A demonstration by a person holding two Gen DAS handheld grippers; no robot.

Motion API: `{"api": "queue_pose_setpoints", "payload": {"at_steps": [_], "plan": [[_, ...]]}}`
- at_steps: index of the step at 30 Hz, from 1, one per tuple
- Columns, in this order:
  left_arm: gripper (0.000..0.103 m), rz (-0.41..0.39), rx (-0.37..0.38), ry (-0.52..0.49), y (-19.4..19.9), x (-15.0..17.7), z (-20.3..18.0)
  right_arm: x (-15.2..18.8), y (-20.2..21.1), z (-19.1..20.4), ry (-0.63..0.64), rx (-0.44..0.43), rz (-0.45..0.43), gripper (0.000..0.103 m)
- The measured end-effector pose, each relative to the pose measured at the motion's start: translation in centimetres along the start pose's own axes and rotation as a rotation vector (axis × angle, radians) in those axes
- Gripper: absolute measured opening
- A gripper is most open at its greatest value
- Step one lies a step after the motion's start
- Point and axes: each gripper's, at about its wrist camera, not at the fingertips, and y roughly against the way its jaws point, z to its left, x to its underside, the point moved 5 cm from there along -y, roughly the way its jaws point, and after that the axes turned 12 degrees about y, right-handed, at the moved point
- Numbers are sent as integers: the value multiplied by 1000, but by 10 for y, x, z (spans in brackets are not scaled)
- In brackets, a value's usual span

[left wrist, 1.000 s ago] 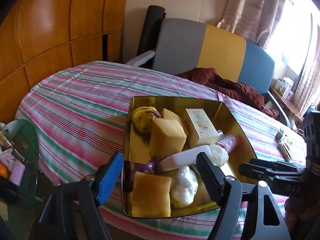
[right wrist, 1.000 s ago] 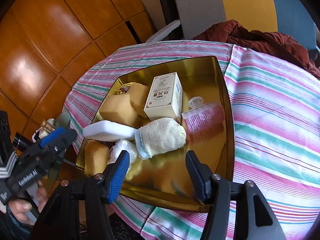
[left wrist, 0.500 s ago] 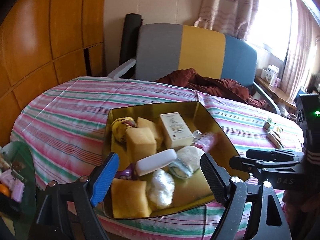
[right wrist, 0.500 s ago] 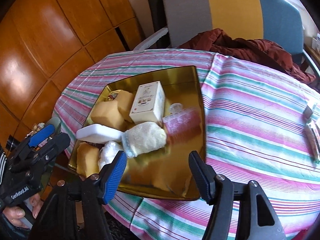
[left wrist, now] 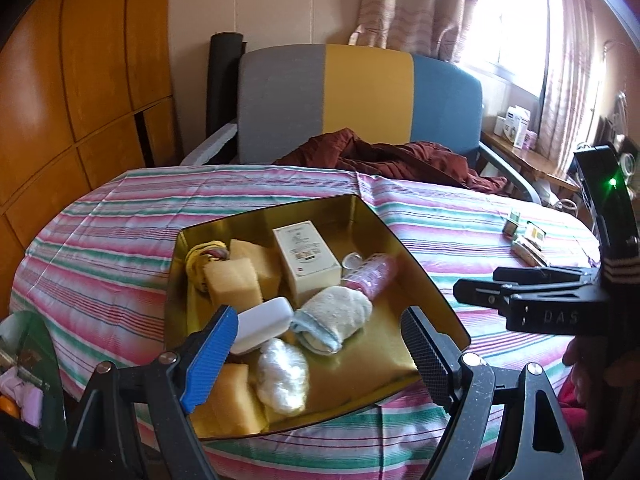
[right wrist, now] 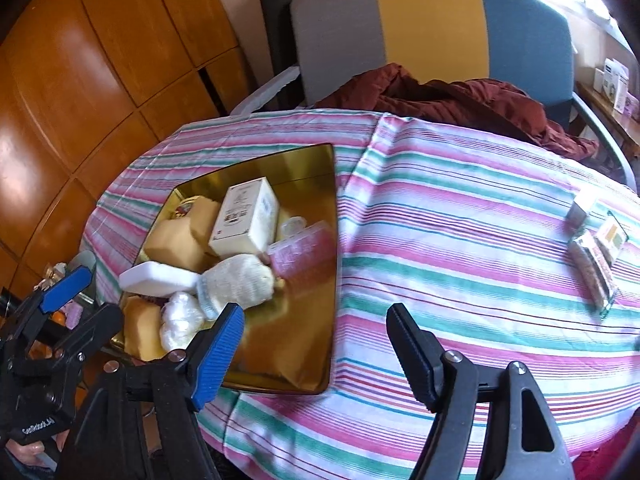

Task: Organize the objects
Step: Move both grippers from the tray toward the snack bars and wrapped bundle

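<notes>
On the striped cloth [left wrist: 120,240], in the left wrist view, a gold tray [left wrist: 404,256] is seen with a box [left wrist: 306,256], sponges [left wrist: 234,284], a sock [left wrist: 332,314] and a pink bottle [left wrist: 370,274] inside. The left gripper [left wrist: 316,348] is held open above its near edge, nothing gripped.

In the right wrist view, the right gripper [right wrist: 314,350] is seen empty over the tray's near right corner, its jaws just opened wider.

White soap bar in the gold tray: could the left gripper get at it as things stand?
Probably yes. The left gripper is open and empty above the gold tray, and the white soap bar lies on top, uncovered, though sponges and a rolled cloth crowd it.
</notes>
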Motion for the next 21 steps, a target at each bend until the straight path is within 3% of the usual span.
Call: {"api": "queue_pose_setpoints", "payload": {"at_steps": [8,11,21], "plan": [[84,25,34,-56,-10,2,-25,9,7,-44,-85,71,25,75],[90,34,53,-69,-14,3,-34,16,8,-65,-123,101,51,75],[91,75,118,-140,-26,12,-72,58,11,-142,-320,185,161,75]]}}
